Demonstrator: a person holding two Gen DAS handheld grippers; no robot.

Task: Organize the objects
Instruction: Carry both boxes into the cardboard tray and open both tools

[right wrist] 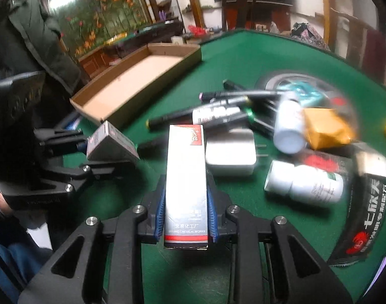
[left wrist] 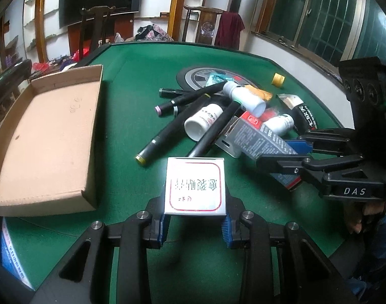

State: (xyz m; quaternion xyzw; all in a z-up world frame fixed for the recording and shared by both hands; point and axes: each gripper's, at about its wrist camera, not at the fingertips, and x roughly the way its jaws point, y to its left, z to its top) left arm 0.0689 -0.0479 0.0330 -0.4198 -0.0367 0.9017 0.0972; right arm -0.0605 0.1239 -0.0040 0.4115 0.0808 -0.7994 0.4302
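My left gripper [left wrist: 196,224] is shut on a small white box with a red border [left wrist: 196,186], held above the green table [left wrist: 132,81]. That same white box [right wrist: 112,141] and the left gripper [right wrist: 101,152] show at the left of the right wrist view. My right gripper [right wrist: 185,217] is shut on a tall grey carton with red ends [right wrist: 186,179]; its blue pads press both long sides. In the left wrist view the right gripper [left wrist: 289,155] clamps this grey carton [left wrist: 258,136] at the right. An open cardboard tray [left wrist: 48,139] lies left of the pile.
A heap lies mid-table: black pens [left wrist: 175,124], white bottles [left wrist: 246,96], a white charger [right wrist: 231,152], an orange packet [right wrist: 324,126], a black sachet [right wrist: 362,215], a yellow cap [left wrist: 278,79]. A round hub [left wrist: 193,76] marks the table's centre. Chairs [left wrist: 200,22] stand behind.
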